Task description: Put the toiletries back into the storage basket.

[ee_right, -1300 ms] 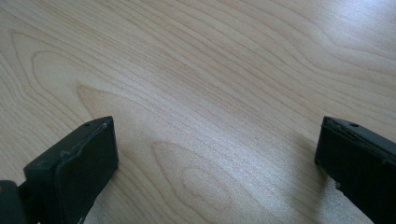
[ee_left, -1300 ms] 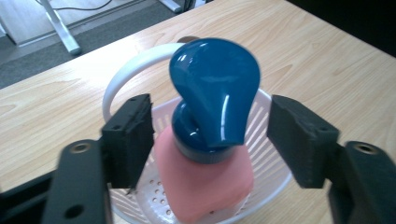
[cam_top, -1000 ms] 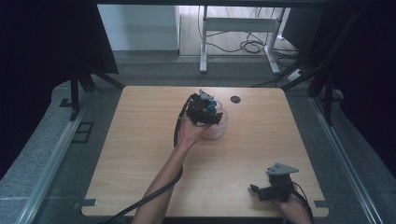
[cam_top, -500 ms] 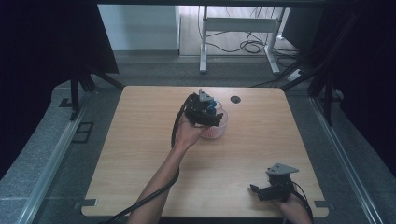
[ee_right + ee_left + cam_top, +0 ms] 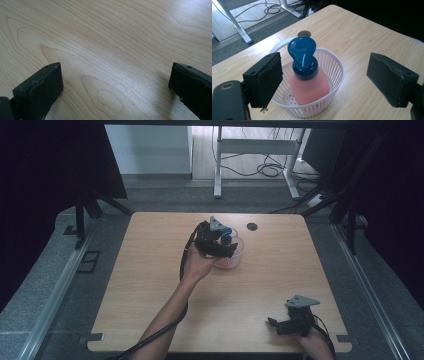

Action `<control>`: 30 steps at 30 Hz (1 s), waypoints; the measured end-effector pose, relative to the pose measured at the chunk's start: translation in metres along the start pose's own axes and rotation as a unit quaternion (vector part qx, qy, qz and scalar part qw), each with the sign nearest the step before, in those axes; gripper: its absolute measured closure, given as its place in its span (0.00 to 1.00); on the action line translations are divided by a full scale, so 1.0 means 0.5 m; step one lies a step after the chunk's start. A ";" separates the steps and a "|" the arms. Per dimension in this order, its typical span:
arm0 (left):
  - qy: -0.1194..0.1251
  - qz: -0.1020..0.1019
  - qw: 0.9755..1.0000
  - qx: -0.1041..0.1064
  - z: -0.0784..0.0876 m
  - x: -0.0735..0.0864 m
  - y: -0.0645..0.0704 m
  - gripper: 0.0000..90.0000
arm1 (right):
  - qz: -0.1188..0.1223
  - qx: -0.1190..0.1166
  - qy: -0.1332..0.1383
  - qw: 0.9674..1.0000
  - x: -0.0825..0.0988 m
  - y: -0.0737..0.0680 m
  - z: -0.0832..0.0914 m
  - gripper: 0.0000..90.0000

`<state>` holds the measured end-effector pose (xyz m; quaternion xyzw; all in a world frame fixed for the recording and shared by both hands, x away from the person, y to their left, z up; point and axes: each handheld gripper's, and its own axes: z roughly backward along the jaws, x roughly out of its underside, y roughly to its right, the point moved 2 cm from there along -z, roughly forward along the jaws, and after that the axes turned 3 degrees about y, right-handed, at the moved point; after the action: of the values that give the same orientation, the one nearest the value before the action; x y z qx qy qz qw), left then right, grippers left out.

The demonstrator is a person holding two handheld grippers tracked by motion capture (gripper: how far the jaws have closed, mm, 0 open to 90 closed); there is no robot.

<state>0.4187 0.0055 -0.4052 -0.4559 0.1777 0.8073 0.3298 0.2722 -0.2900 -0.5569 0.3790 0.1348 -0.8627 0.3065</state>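
I judge placing done: the pink pump bottle with a blue head (image 5: 308, 75) stands upright inside the white slotted plastic basket (image 5: 332, 75) on the wooden bench (image 5: 150, 285). My left tool (image 5: 324, 80), jaws just opened wide, holds nothing; my right tool (image 5: 272, 324) rests open, empty. Only withdrawing is left.

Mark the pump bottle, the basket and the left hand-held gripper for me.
Pump bottle (image 5: 309, 86): left gripper view, on its pink body.
Basket (image 5: 335, 67): left gripper view, on its white slatted wall.
Left hand-held gripper (image 5: 324, 80): left gripper view, midway between its open fingertips.
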 end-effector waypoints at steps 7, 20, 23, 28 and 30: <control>-0.002 -0.005 1.000 0.001 0.015 0.004 0.004 0.14 | -0.001 0.000 0.000 1.000 0.000 0.000 0.000 0.00; 0.017 0.003 1.000 0.014 0.055 0.011 0.001 0.14 | -0.001 0.000 0.000 1.000 0.000 -0.001 0.000 0.00; 0.018 0.005 1.000 0.016 0.063 0.015 -0.001 0.14 | -0.001 0.000 0.000 1.000 0.000 -0.001 0.000 0.00; 0.019 0.005 1.000 0.016 0.075 0.024 -0.003 0.14 | -0.002 0.000 0.000 1.000 0.000 -0.001 0.000 0.00; 0.019 0.005 1.000 0.015 0.079 0.027 -0.003 0.14 | -0.002 0.000 0.001 1.000 0.000 -0.001 0.000 0.00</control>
<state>0.3904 0.0350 -0.3959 -0.4654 0.1981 0.7974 0.3292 0.2720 -0.2894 -0.5569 0.3792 0.1357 -0.8632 0.3045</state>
